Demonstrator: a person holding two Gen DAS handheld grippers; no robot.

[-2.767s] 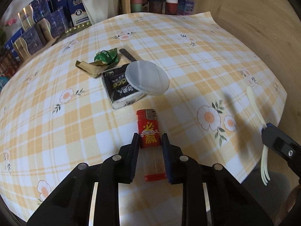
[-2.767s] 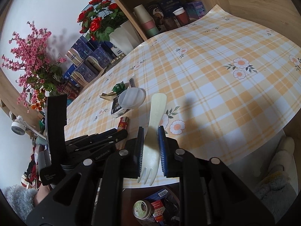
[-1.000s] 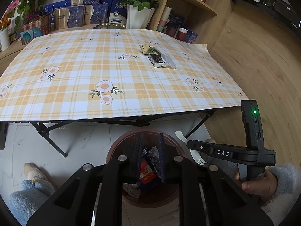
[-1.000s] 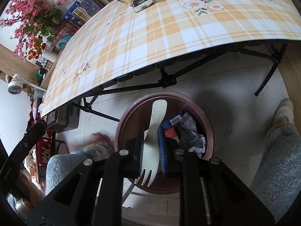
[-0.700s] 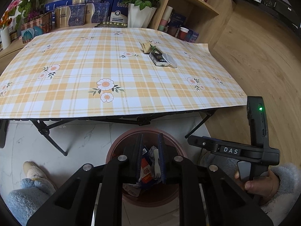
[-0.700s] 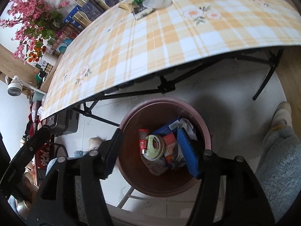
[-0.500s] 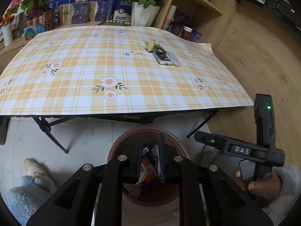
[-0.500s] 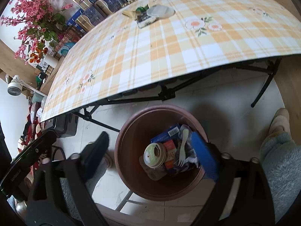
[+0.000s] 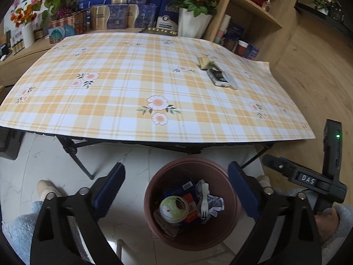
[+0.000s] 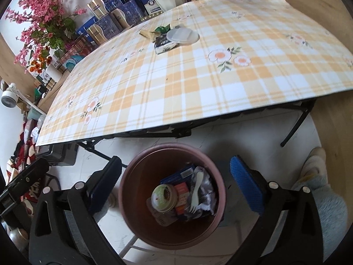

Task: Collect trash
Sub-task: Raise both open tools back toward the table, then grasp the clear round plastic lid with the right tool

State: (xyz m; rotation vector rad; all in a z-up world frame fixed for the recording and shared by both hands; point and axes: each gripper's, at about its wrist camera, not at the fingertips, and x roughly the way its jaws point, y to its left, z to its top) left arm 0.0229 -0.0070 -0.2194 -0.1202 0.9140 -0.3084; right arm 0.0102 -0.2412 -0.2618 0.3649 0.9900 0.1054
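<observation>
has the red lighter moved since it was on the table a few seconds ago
Yes. The lighter has left the tablecloth and now lies down in the brown bin below the table edge, beside the plastic fork.

Both jaws now wide; fork [image 10: 195,191], seemingly lighter too, in bin [image 10: 132,201].

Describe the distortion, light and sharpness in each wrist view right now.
Left wrist view: strong fisheye bends the table edge into an arc, corners go black; soft daylight, the bin and fork sharp under the open left gripper. Right wrist view: same bulge, cloth evenly lit, a dark shadow on the floor beside the bin, right gripper open, nothing blurred.
</observation>
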